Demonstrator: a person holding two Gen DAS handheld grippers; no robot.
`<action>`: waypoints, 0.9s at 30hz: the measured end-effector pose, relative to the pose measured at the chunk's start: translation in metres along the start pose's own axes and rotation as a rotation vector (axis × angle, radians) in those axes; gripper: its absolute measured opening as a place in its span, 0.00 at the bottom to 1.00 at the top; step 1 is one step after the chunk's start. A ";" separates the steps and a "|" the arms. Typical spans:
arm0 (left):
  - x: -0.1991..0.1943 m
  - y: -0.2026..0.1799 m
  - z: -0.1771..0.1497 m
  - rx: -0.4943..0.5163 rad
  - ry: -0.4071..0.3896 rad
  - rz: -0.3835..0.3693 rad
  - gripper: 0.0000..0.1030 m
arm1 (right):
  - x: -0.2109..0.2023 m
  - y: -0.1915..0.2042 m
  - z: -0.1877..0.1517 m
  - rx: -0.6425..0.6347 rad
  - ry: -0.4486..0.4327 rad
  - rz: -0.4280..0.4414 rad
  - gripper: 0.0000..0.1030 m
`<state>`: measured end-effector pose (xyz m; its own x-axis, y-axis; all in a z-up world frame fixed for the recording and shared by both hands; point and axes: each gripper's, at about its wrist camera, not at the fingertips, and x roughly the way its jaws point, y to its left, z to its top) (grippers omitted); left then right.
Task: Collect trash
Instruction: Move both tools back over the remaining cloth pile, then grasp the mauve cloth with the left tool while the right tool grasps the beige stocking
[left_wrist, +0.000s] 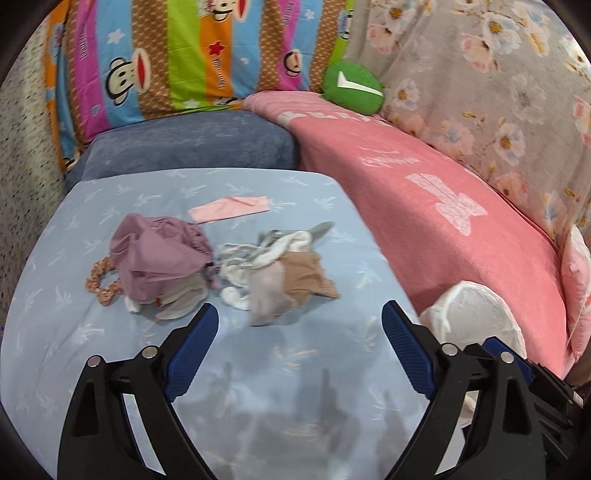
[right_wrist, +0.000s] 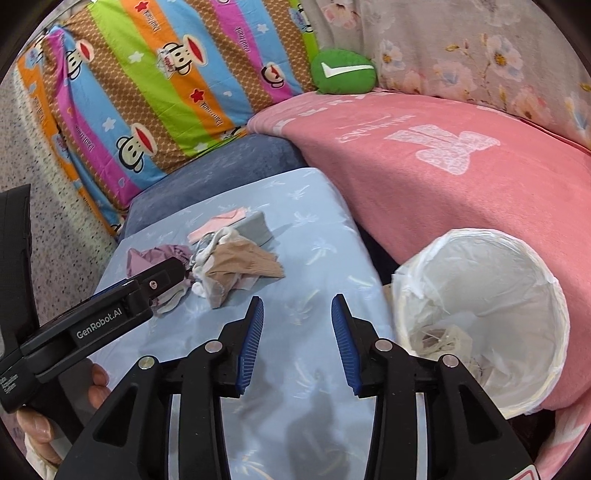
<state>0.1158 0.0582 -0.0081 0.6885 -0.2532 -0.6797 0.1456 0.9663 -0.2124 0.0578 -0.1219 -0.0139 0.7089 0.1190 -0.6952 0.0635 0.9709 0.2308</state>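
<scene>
A heap of scraps lies on the light blue cushion (left_wrist: 92, 350): a crumpled purple piece (left_wrist: 159, 258), a tan piece (left_wrist: 306, 277) with white bits, a pink slip (left_wrist: 229, 208) and a braided ring (left_wrist: 101, 284). My left gripper (left_wrist: 301, 314) stands open just short of the heap, with nothing between its fingers. My right gripper (right_wrist: 298, 306) is open too, over bare cushion to the right of the heap (right_wrist: 236, 269). The white-lined bin (right_wrist: 480, 325) stands to its right, with crumpled wrappers (right_wrist: 443, 339) inside. The left gripper's body (right_wrist: 110, 306) hides part of the heap.
A pink blanket (right_wrist: 461, 192) lies behind the bin, with a green round cushion (right_wrist: 343, 70) beyond it. A striped monkey-print pillow (left_wrist: 177, 55) and a dark blue cushion (left_wrist: 192, 144) sit at the back. A hand (right_wrist: 40, 424) holds the left gripper's handle.
</scene>
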 end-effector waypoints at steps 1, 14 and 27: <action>0.000 0.005 0.000 -0.008 0.001 0.011 0.84 | 0.004 0.005 0.001 -0.005 0.006 0.006 0.38; 0.018 0.083 0.009 -0.095 0.017 0.120 0.84 | 0.065 0.064 0.007 -0.055 0.076 0.064 0.38; 0.048 0.112 0.019 -0.118 0.065 0.088 0.67 | 0.131 0.101 0.019 -0.071 0.145 0.064 0.38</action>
<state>0.1788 0.1550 -0.0514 0.6466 -0.1739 -0.7427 -0.0004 0.9736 -0.2283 0.1706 -0.0121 -0.0681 0.6006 0.2047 -0.7729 -0.0323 0.9721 0.2324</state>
